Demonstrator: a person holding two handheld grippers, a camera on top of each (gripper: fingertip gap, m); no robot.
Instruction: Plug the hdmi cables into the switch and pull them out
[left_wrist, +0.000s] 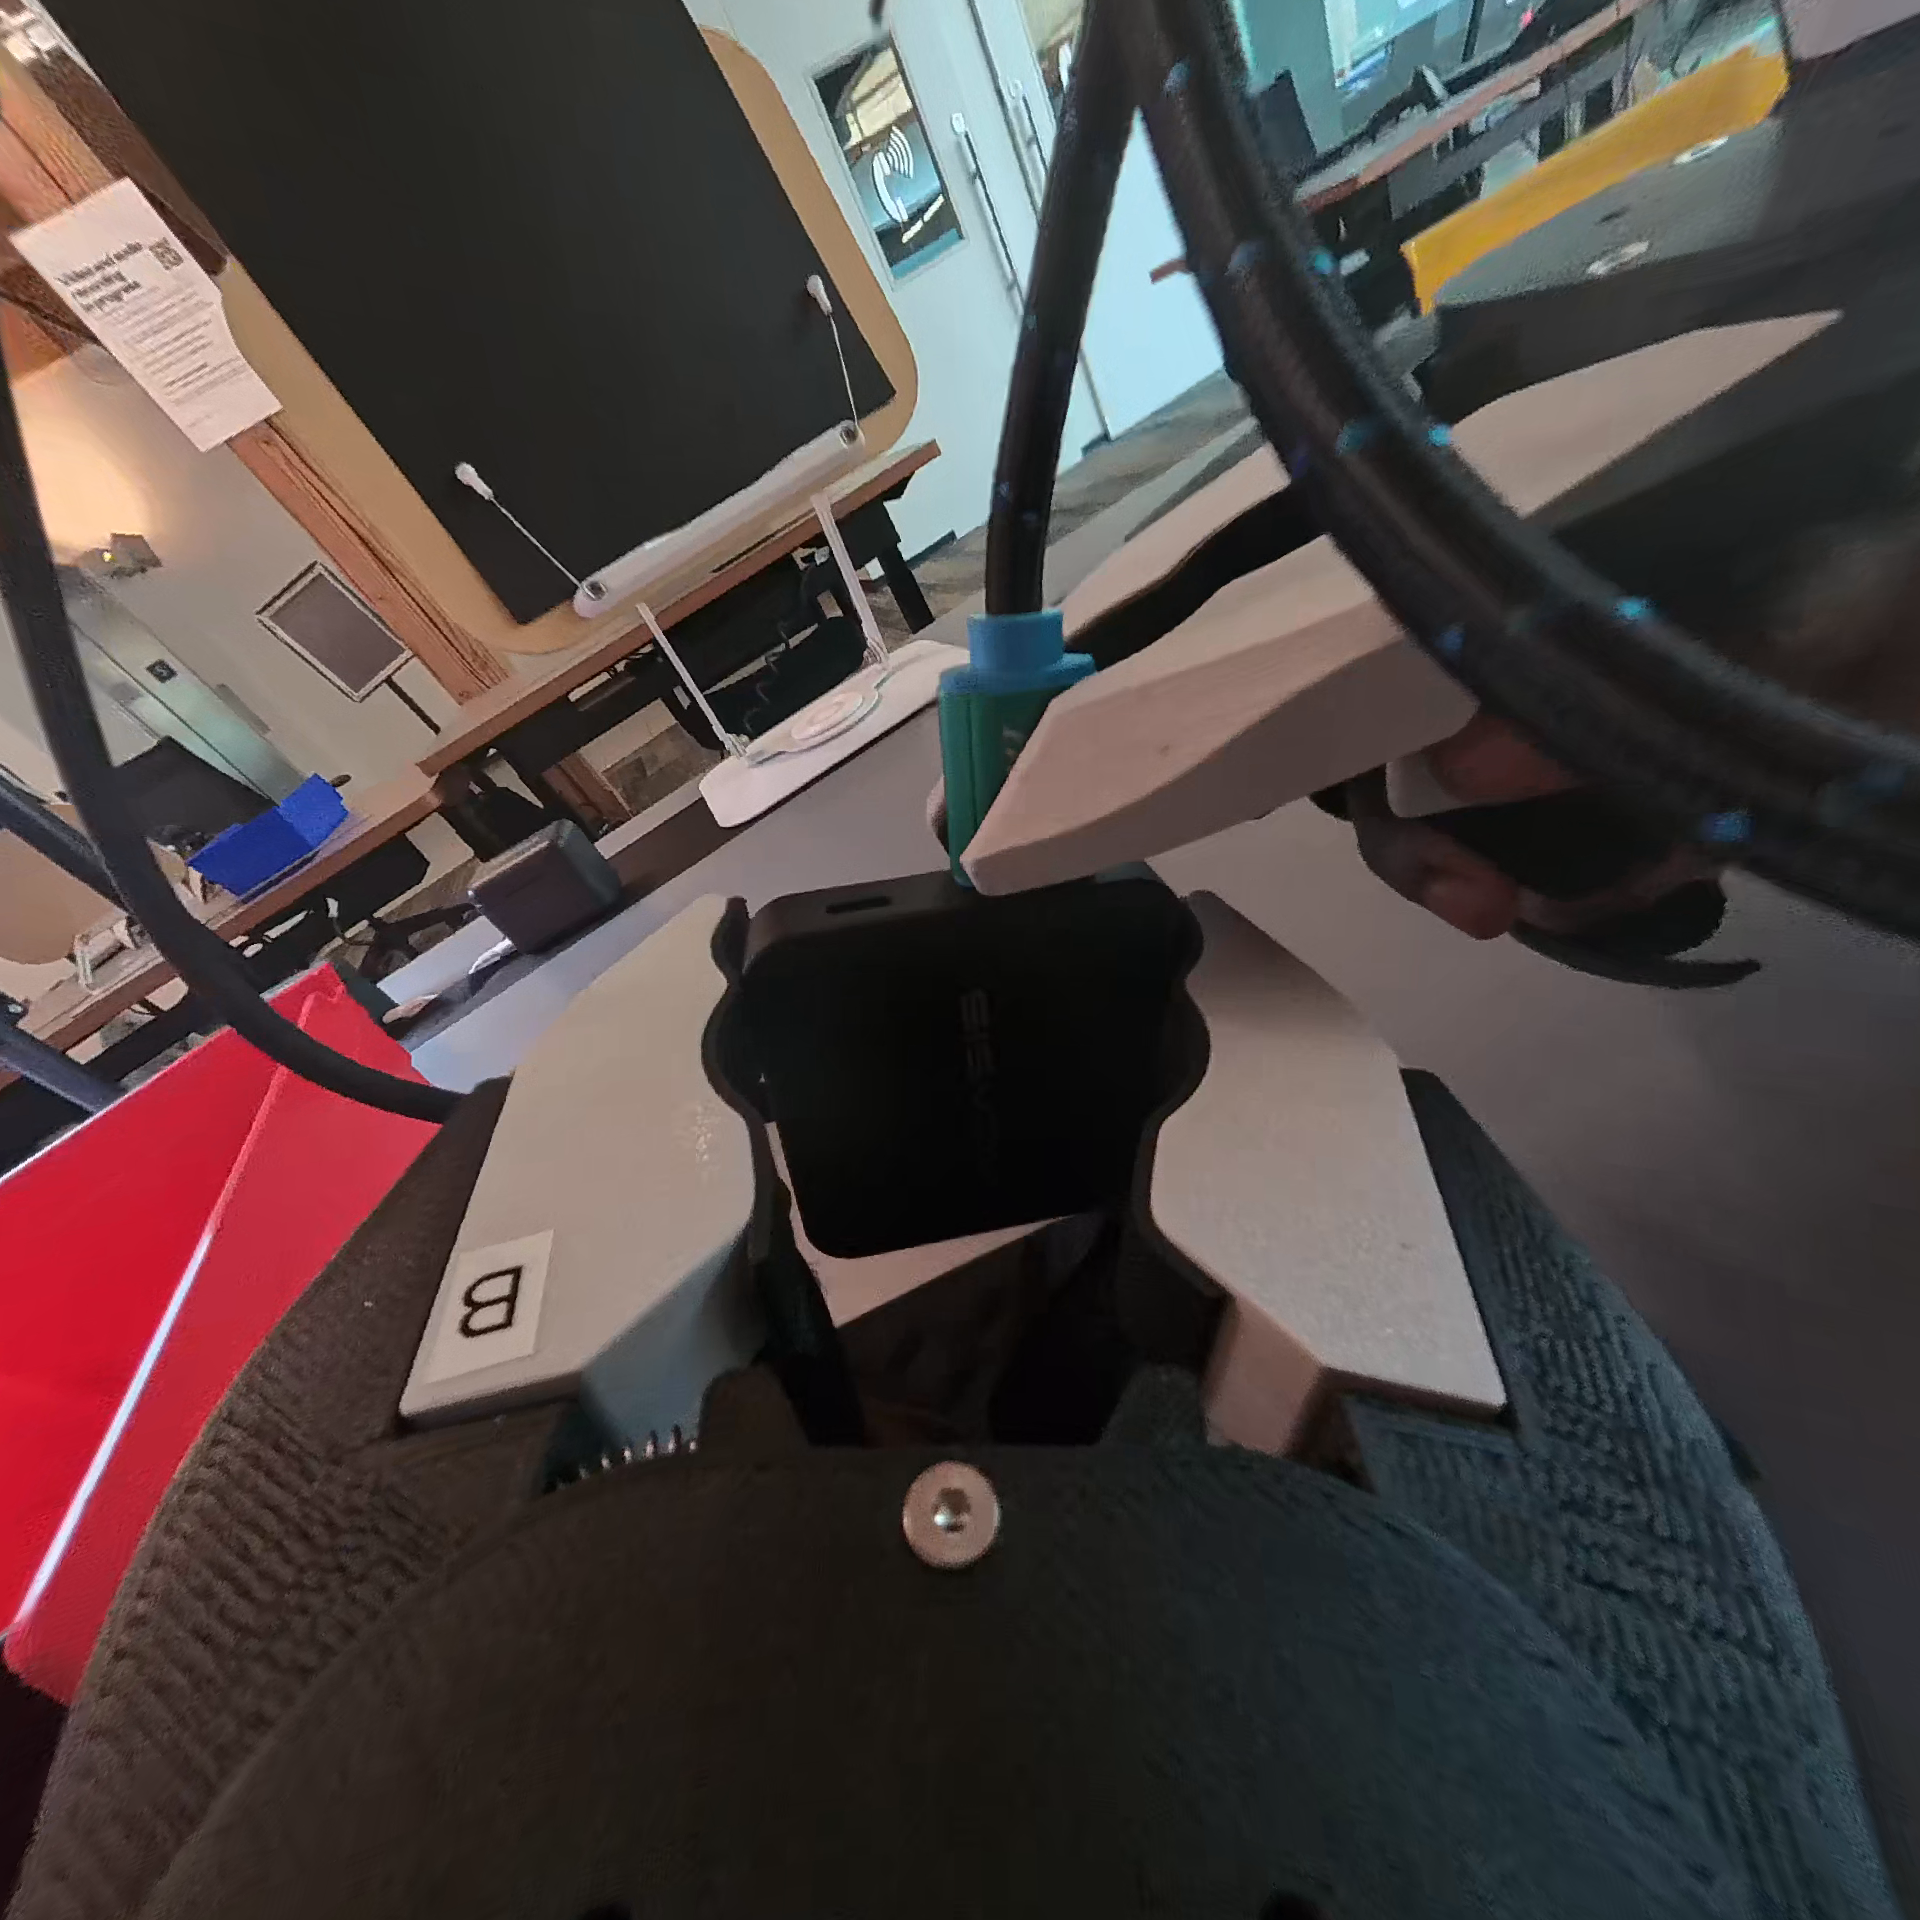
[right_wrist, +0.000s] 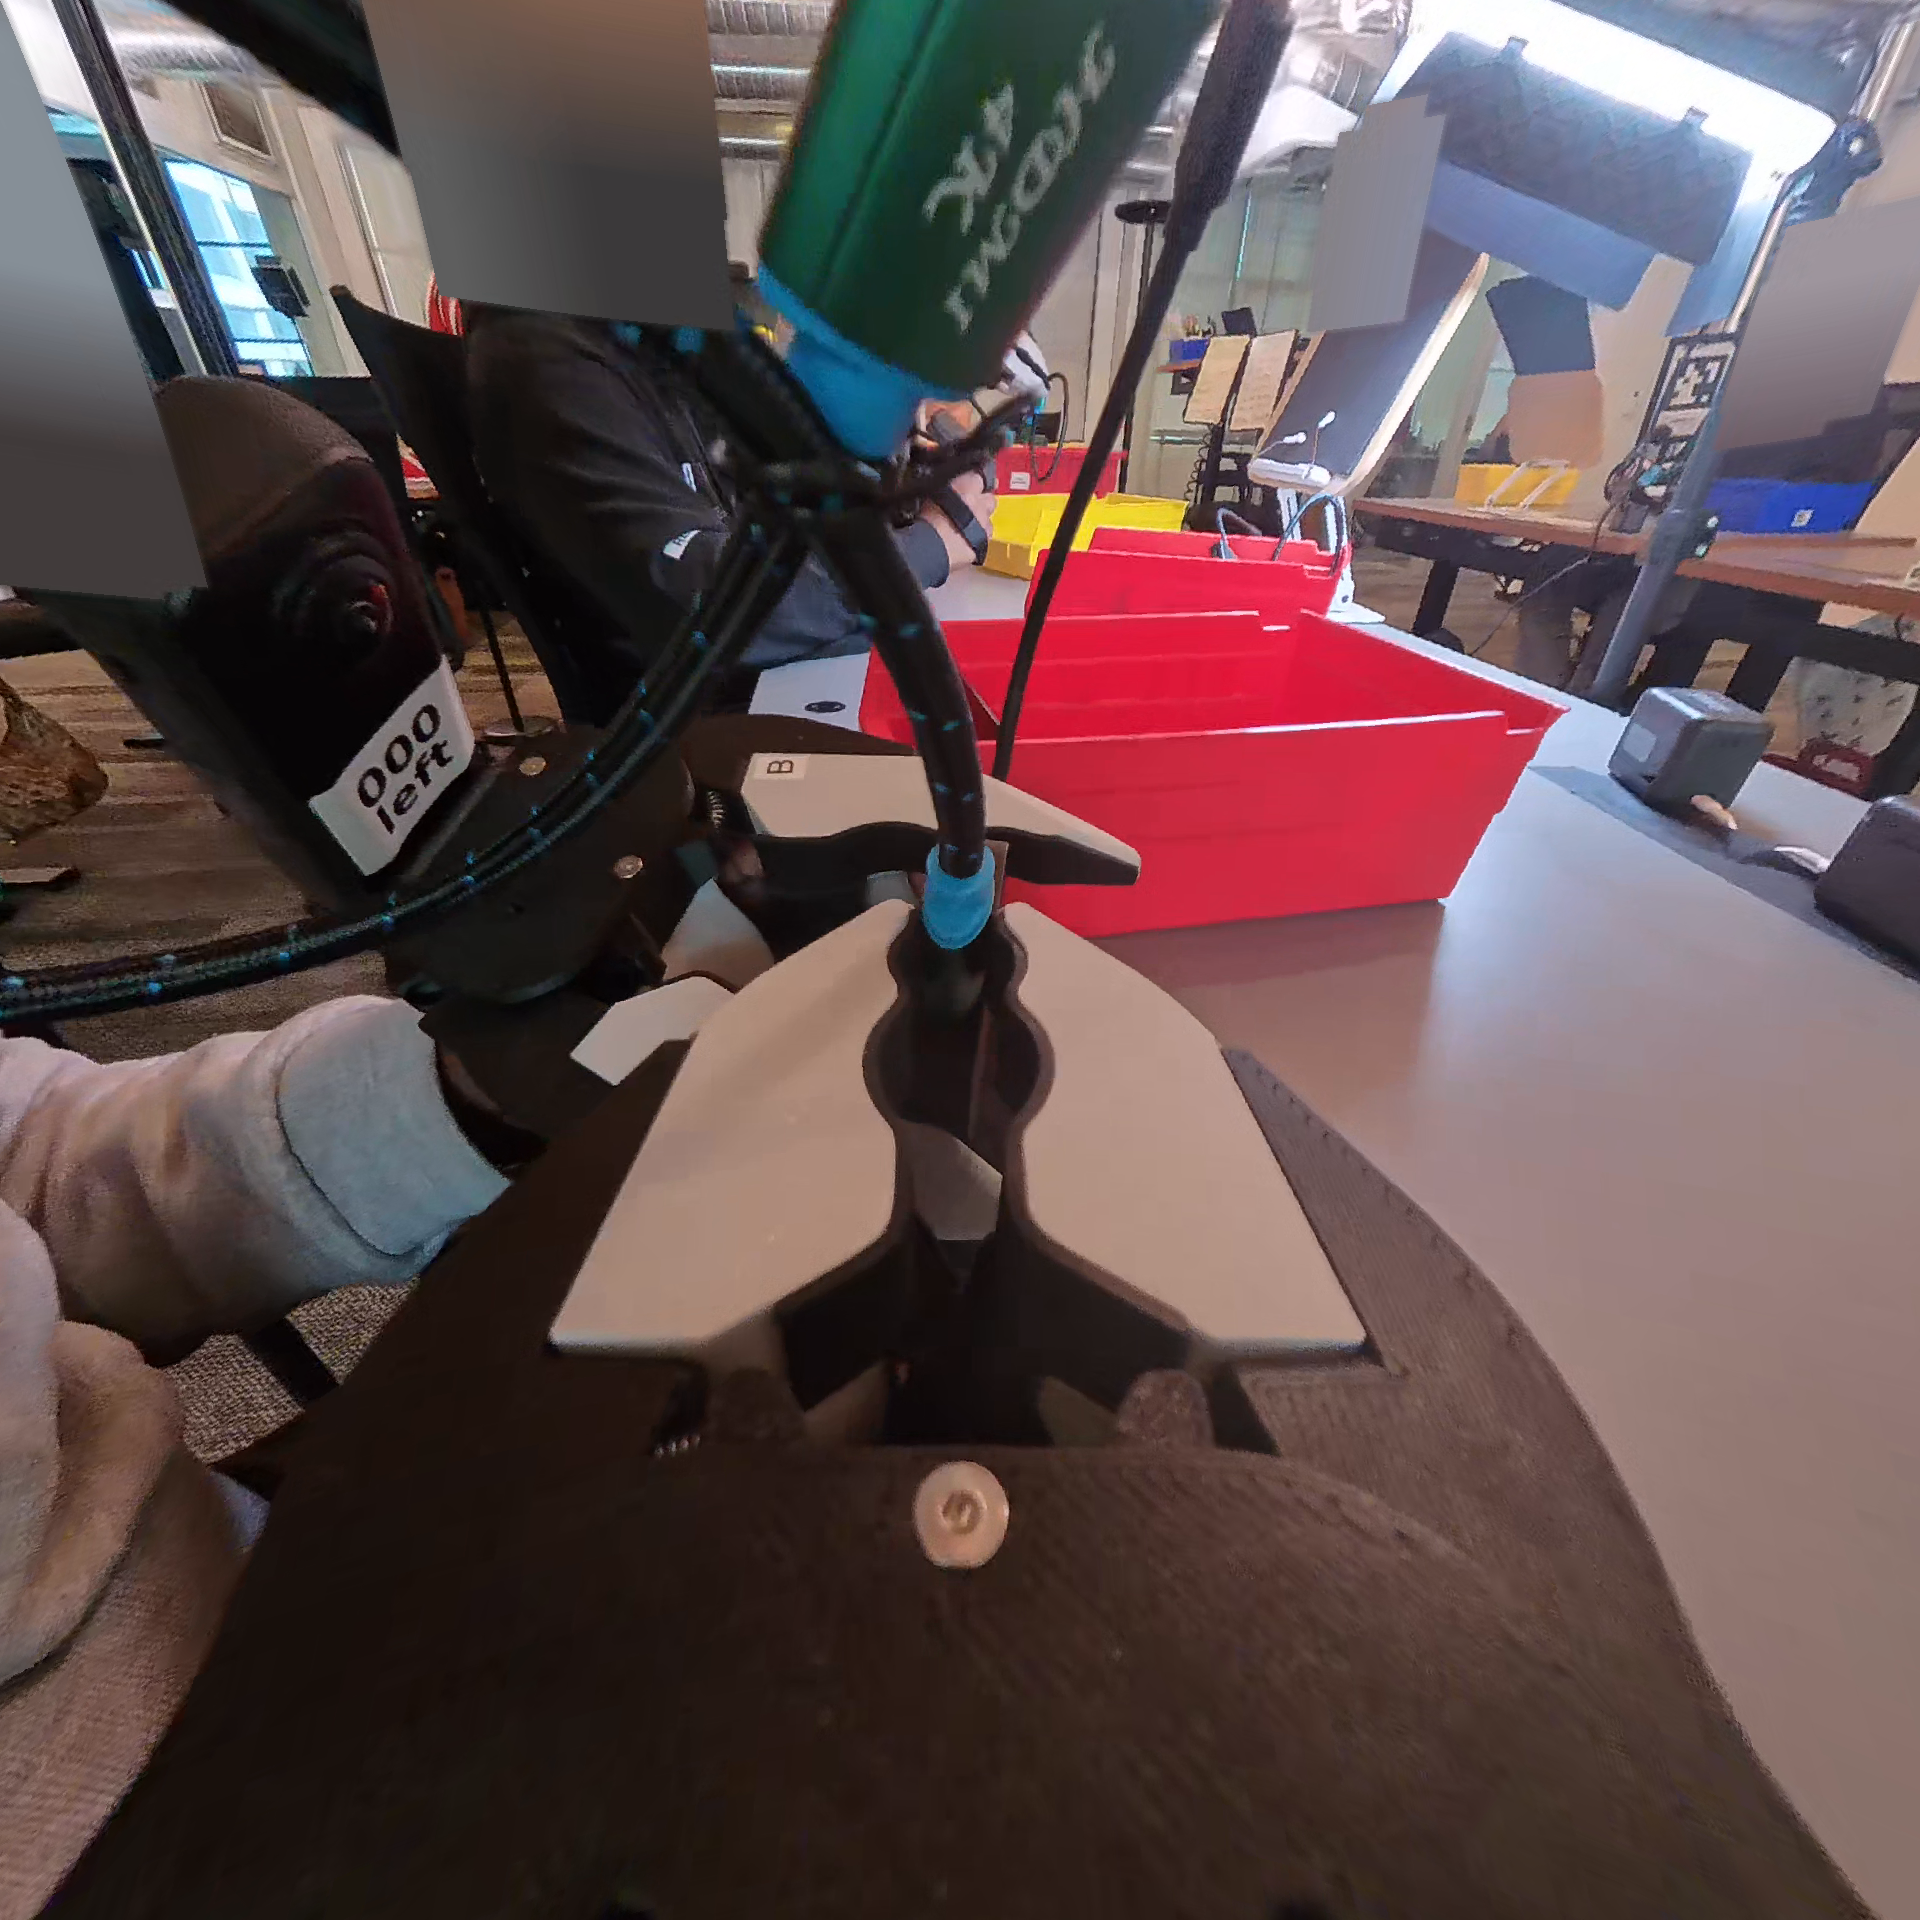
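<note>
Grey tabletop (right_wrist: 1558, 1143), L claw (left_wrist: 956, 935) gripping switch (left_wrist: 966, 1060)

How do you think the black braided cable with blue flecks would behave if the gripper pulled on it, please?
The black braided cable with blue flecks probably flexes rather than holds shape: it arcs in loose loops. Its woven sheath likely grips well. Pulling the green plug, pinched by the right gripper, seems safer than tugging the cord.

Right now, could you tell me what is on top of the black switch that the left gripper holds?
A green HDMI plug stands at the switch top edge, pinched by the right gripper. Its fingers cover the port, so seating cannot be seen.
</note>
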